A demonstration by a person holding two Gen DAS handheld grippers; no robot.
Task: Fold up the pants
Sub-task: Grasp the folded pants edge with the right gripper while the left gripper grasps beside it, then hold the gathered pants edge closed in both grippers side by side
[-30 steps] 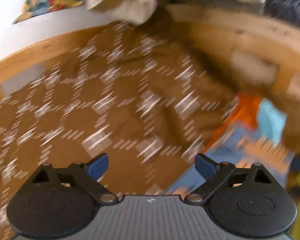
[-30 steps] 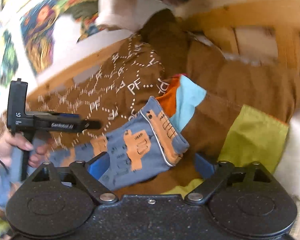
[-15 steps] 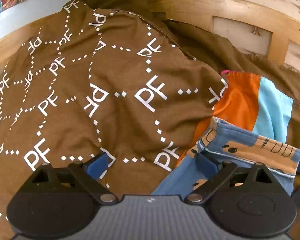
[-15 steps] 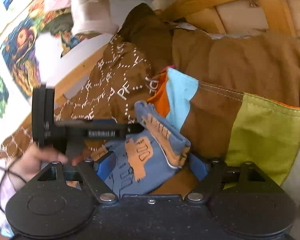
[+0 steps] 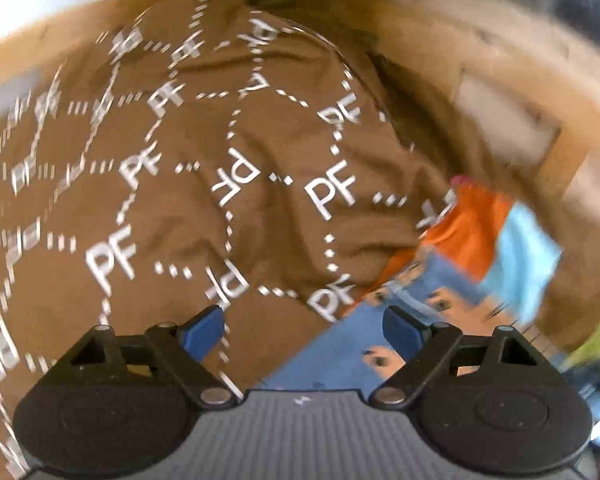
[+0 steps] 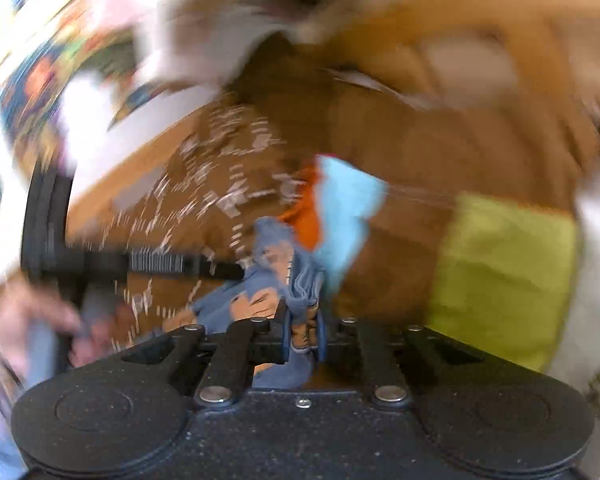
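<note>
The small blue pants [image 5: 340, 344] with orange prints lie on a brown cloth with white "PF" letters [image 5: 228, 184]. My left gripper [image 5: 302, 330] is open, its jaws wide apart just above the pants' edge and the brown cloth. In the right wrist view my right gripper [image 6: 302, 332] is shut on the bunched waistband of the blue pants [image 6: 276, 280]. The left gripper's body [image 6: 140, 266] shows at the left of that view, held by a hand. Both views are blurred.
An orange and light blue garment [image 5: 496, 240] lies just behind the pants. A lime green cloth [image 6: 504, 276] lies to the right. A wooden slatted frame [image 5: 500, 92] stands behind, with white cloth [image 6: 204, 52] and colourful fabric [image 6: 40, 72] at the back left.
My right gripper has closed from wide open onto the pants' waistband, which is now bunched. My left gripper stayed open and shifted slightly over the brown cloth.
</note>
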